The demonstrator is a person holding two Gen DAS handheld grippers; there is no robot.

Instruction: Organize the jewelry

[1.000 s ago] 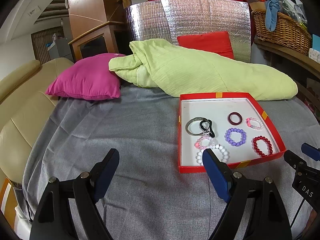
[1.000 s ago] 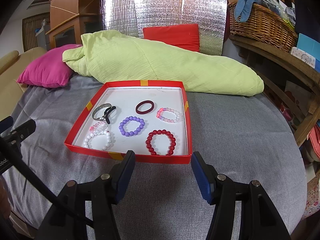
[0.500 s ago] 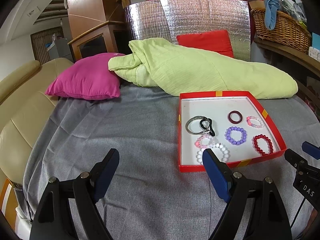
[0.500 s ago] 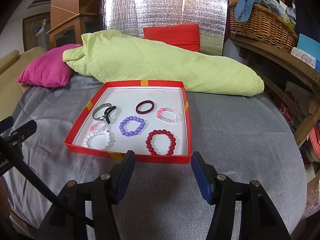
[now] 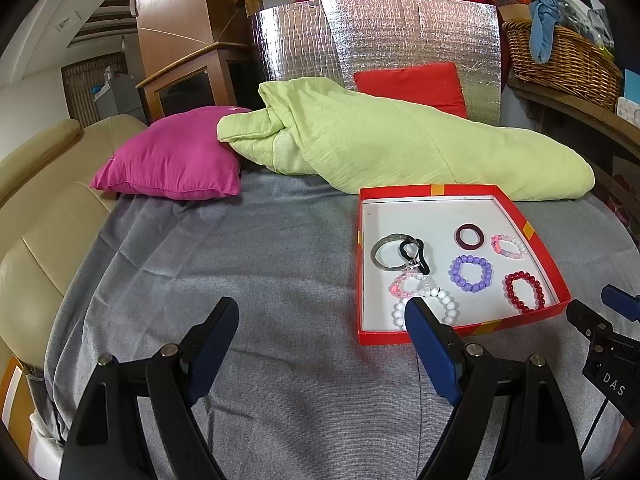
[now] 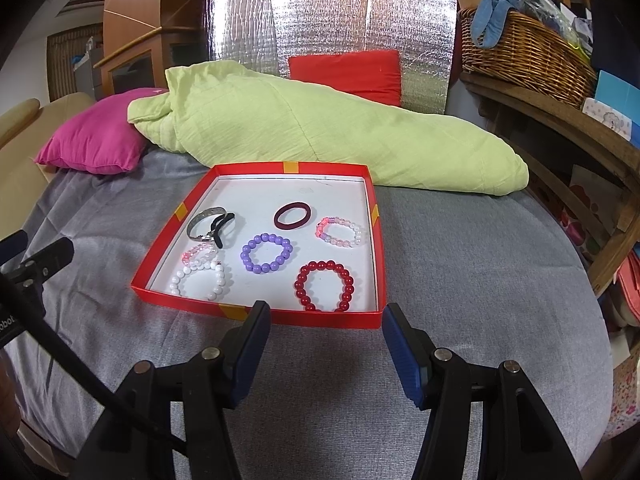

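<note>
A shallow red box (image 5: 460, 191) (image 6: 256, 311) with a white floor lies on the grey cloth. Inside it lie a purple bead bracelet (image 6: 266, 253) (image 5: 471, 273), a red bead bracelet (image 6: 324, 286) (image 5: 524, 291), a white bead bracelet (image 6: 199, 279), two pink bead bracelets (image 6: 340, 231), a maroon band (image 6: 292, 215), a silver bangle (image 6: 204, 223) and a black band (image 6: 222, 230). My left gripper (image 5: 322, 316) stands open over the cloth, left of the box's near corner. My right gripper (image 6: 326, 320) stands open just short of the box's near wall. Nothing lies between either pair of fingers.
Behind the box lie a light green quilt (image 6: 312, 136), a magenta pillow (image 5: 172, 158) and a red cushion (image 6: 346, 72) against a silver foil panel (image 6: 328, 28). A beige sofa arm (image 5: 36, 216) runs on the left. A wicker basket (image 6: 524, 52) sits on a wooden shelf at right.
</note>
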